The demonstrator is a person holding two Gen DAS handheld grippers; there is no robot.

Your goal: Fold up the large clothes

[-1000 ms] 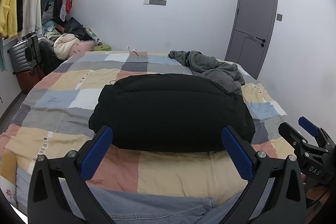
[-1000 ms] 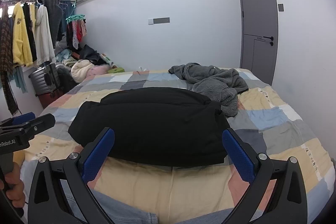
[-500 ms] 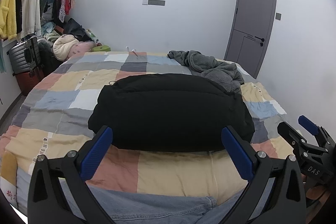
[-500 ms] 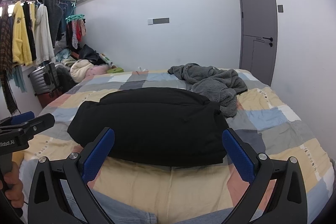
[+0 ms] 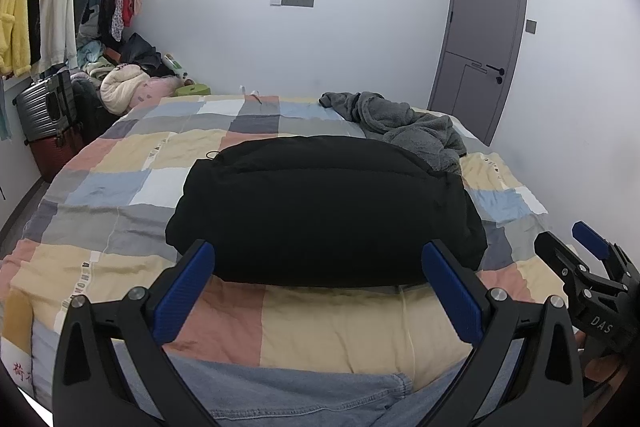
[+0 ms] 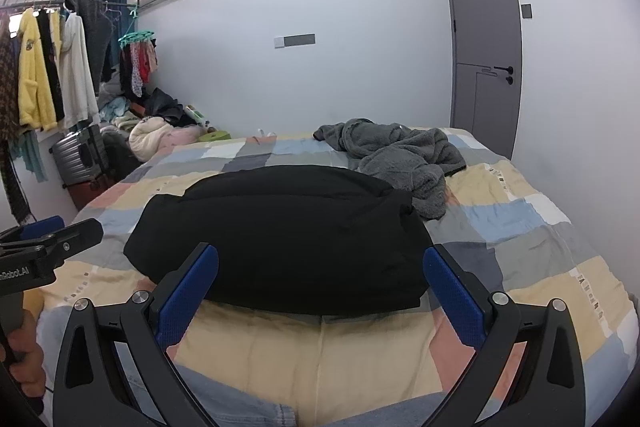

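Both views centre the folded black coat [image 5: 324, 211]; left gripper [image 5: 318, 279] and right gripper [image 6: 320, 279] spread, empty; only the right view's lower left shows a hand [image 6: 24, 355]

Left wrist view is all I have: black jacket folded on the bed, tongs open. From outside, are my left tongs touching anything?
Observer: No. The right wrist view shows the left tongs in the air over the bed's near left corner, touching nothing.
Operator: The right tongs block my lower right. What lies behind them?
Observer: Only patchwork quilt, out to the bed's right edge.
Operator: And the grip on my handle?
Observer: A hand wraps the handle from below.
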